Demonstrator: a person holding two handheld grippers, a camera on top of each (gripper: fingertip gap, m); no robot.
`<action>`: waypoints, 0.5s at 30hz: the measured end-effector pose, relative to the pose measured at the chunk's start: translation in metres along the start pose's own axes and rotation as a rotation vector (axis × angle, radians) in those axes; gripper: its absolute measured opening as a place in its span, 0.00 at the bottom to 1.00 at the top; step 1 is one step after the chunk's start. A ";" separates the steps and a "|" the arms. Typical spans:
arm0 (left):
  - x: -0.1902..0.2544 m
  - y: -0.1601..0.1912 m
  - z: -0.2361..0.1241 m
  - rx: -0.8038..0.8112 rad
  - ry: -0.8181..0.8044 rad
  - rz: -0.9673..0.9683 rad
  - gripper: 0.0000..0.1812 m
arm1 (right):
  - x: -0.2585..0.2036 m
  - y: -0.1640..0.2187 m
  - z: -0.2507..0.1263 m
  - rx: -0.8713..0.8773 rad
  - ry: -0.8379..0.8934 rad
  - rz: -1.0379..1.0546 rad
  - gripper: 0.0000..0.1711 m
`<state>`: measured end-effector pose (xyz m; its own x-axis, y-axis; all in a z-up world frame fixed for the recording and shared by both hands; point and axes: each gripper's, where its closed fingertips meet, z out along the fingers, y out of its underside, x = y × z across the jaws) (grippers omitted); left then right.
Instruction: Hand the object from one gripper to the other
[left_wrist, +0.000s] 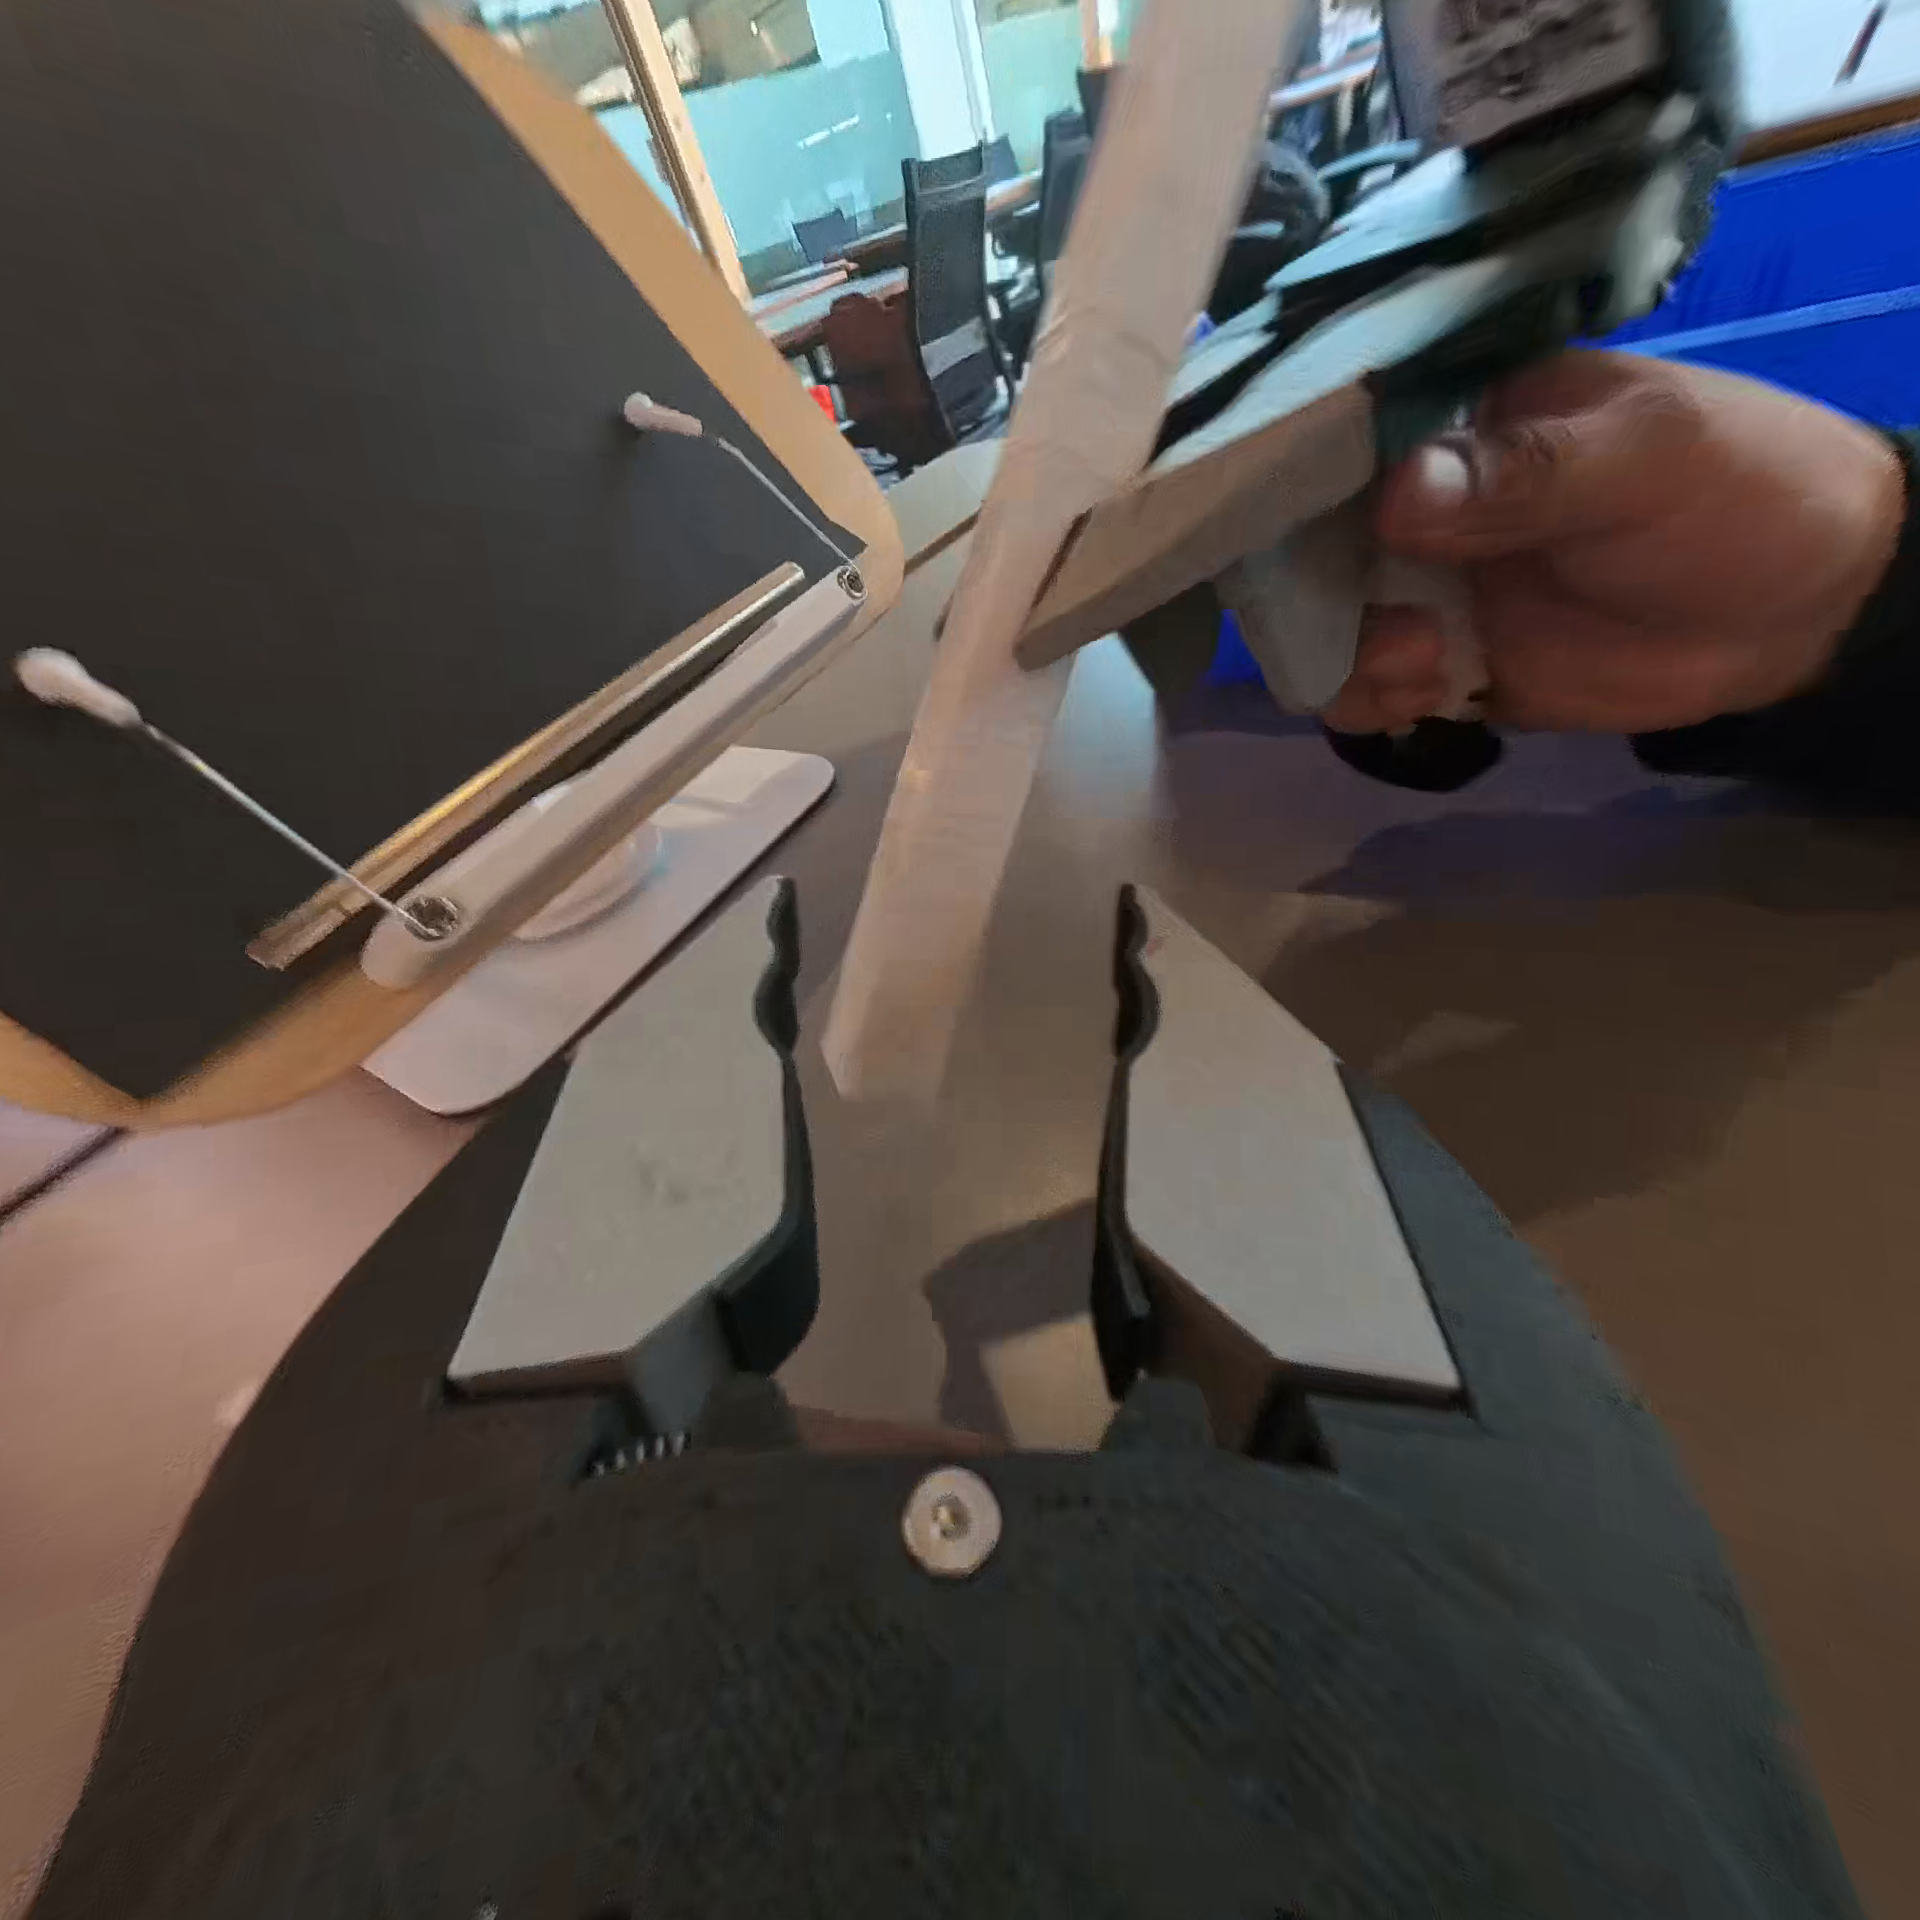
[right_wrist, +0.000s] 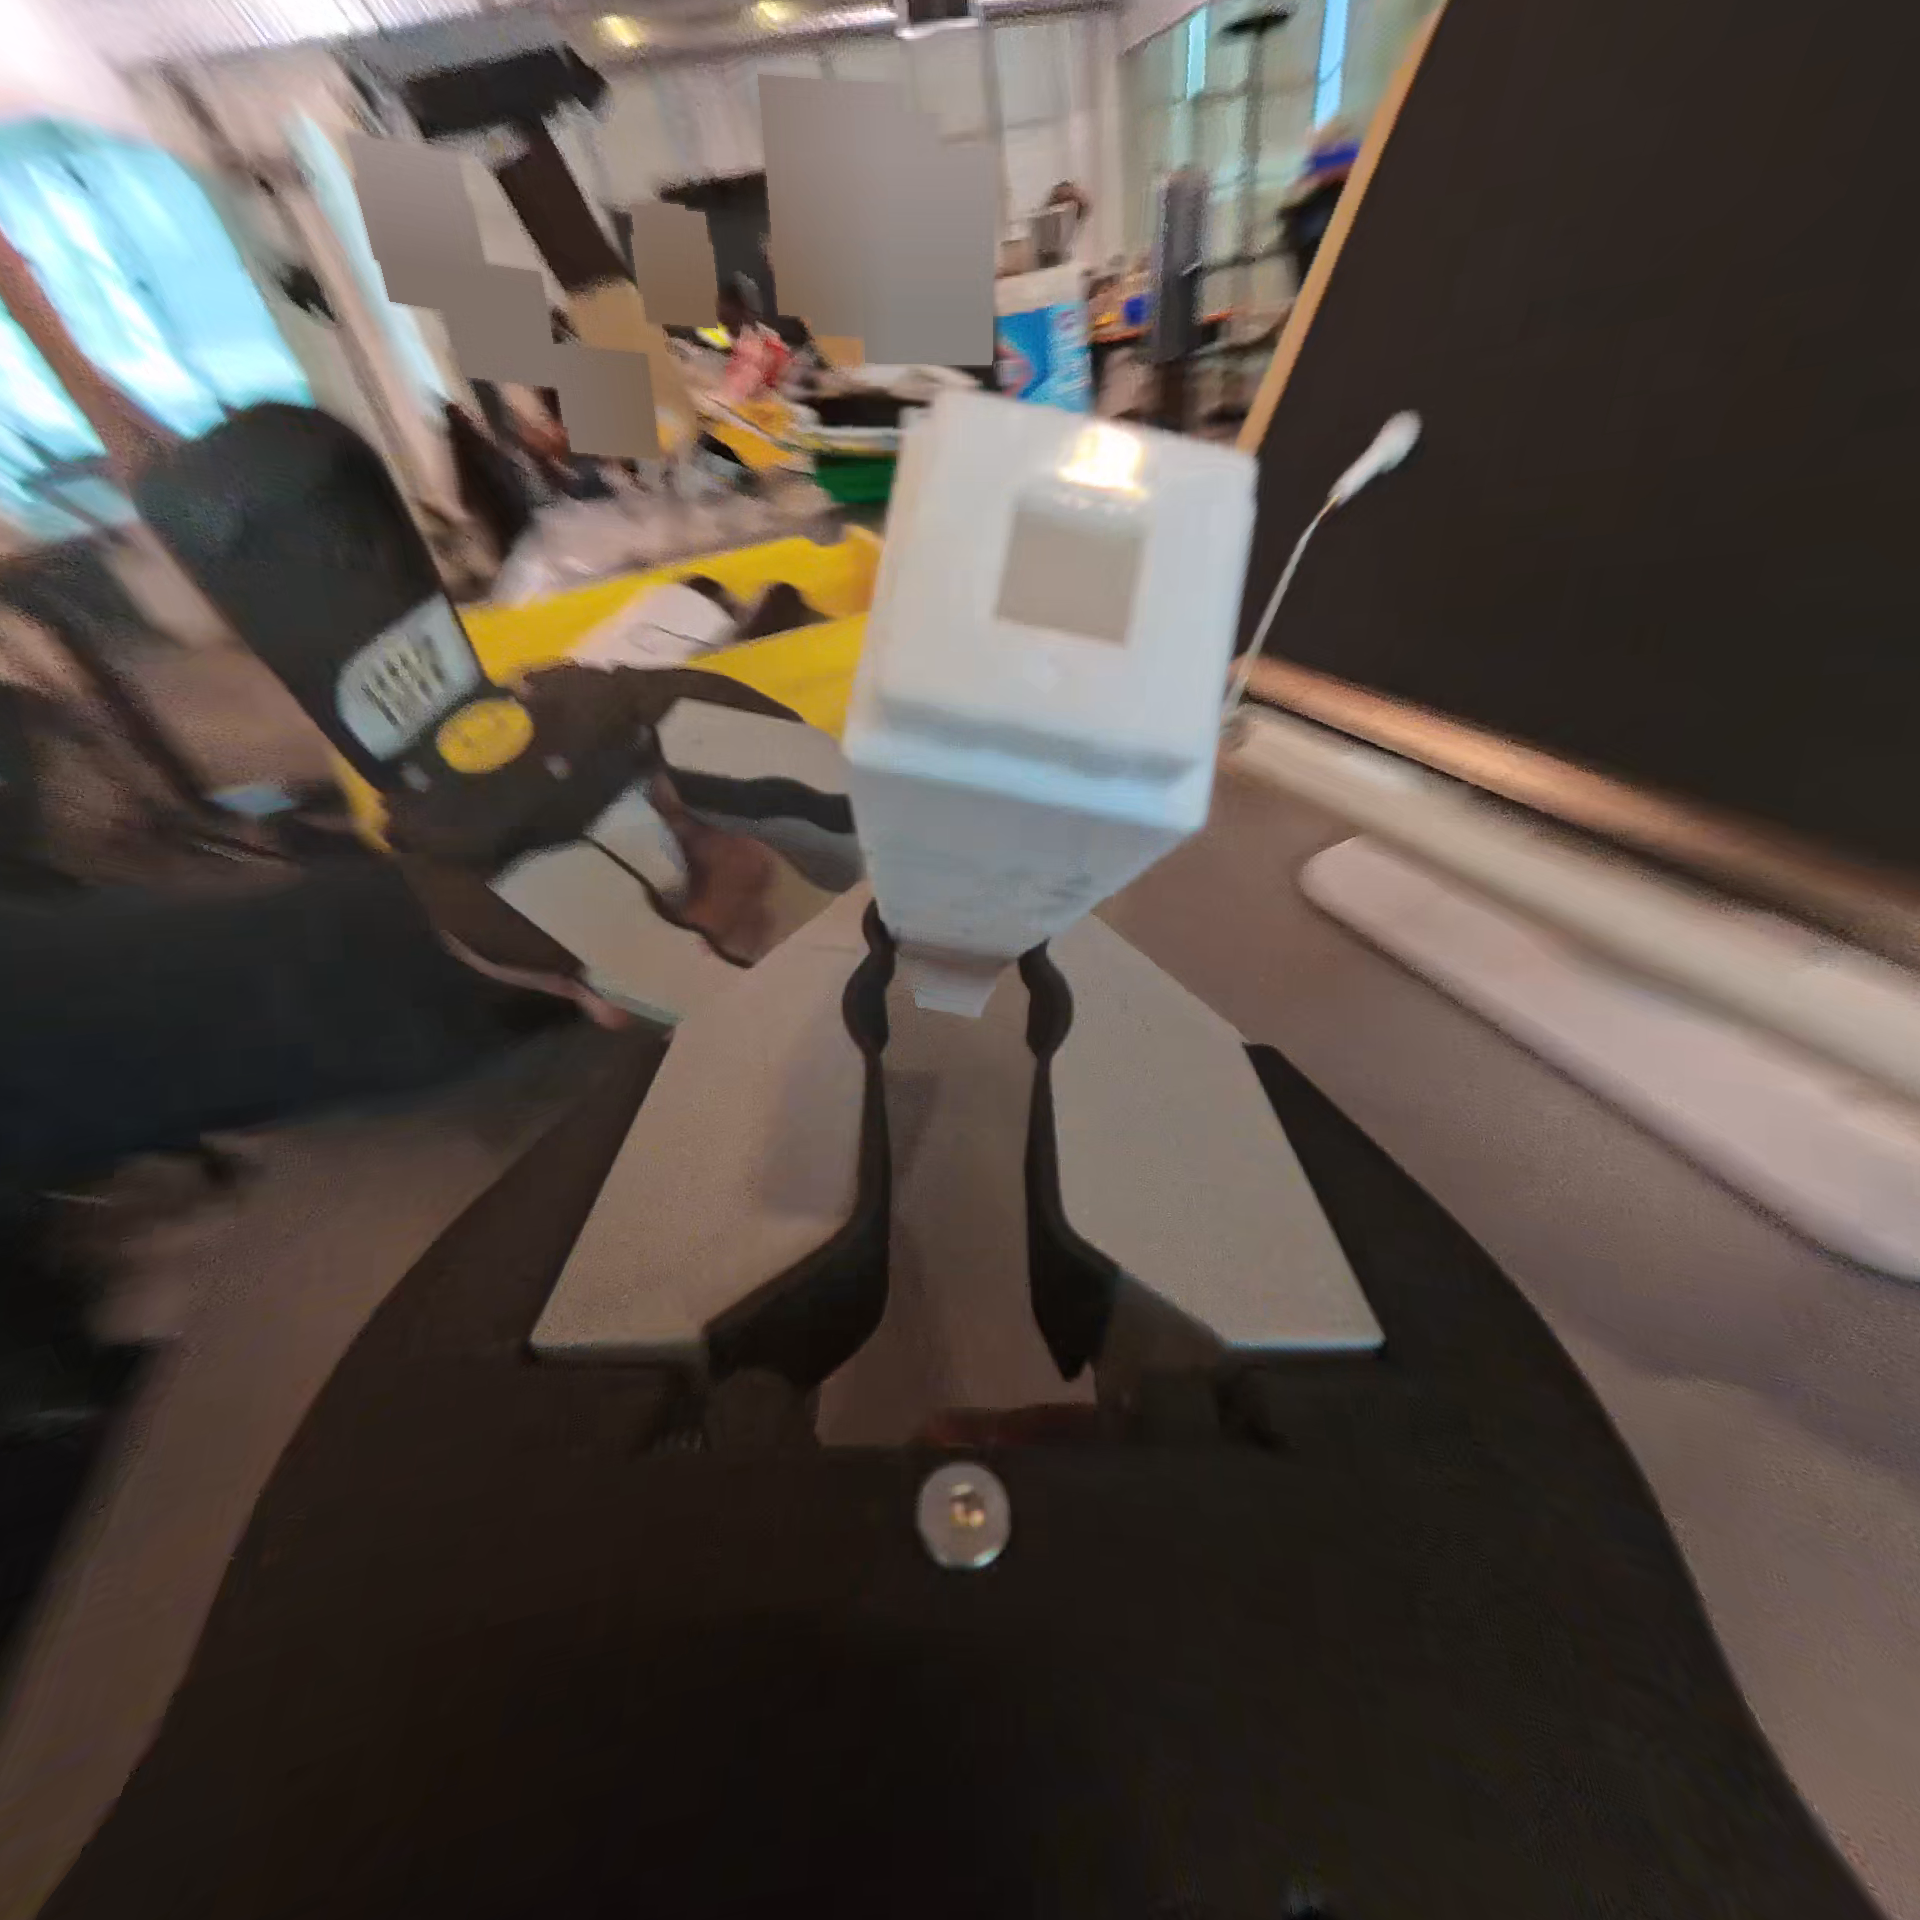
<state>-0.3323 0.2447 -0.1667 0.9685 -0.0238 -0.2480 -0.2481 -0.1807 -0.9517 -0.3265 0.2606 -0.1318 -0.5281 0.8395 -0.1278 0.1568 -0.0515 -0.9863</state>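
The object is a long white square bar. My right gripper is shut on it near one end, and the bar points away from the camera, its far end cap facing the lens. In the left wrist view the right gripper holds the bar tilted above the table. The bar's lower end hangs between the fingers of my left gripper. The left gripper's jaws stand wide apart and do not touch the bar.
A black board with a wooden rim stands on a white base close on the left, with wire page clips. A hand holds the right gripper. The brown table lies below. Office chairs stand behind.
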 end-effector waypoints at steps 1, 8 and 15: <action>-0.002 -0.001 -0.001 0.006 0.025 -0.064 0.36 | 0.002 -0.005 -0.004 0.000 0.065 -0.140 0.12; 0.022 -0.019 -0.020 0.085 0.454 -0.579 0.28 | 0.020 -0.016 -0.022 -0.164 0.533 -1.015 0.12; 0.056 -0.026 -0.025 0.041 0.797 -0.942 0.37 | 0.028 -0.011 -0.012 -0.401 0.795 -1.630 0.12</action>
<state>-0.2711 0.2237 -0.1510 0.5094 -0.4960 0.7032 0.5669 -0.4213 -0.7079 -0.3332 0.2915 -0.1228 0.1070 -0.0467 0.9932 0.1857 0.9823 0.0262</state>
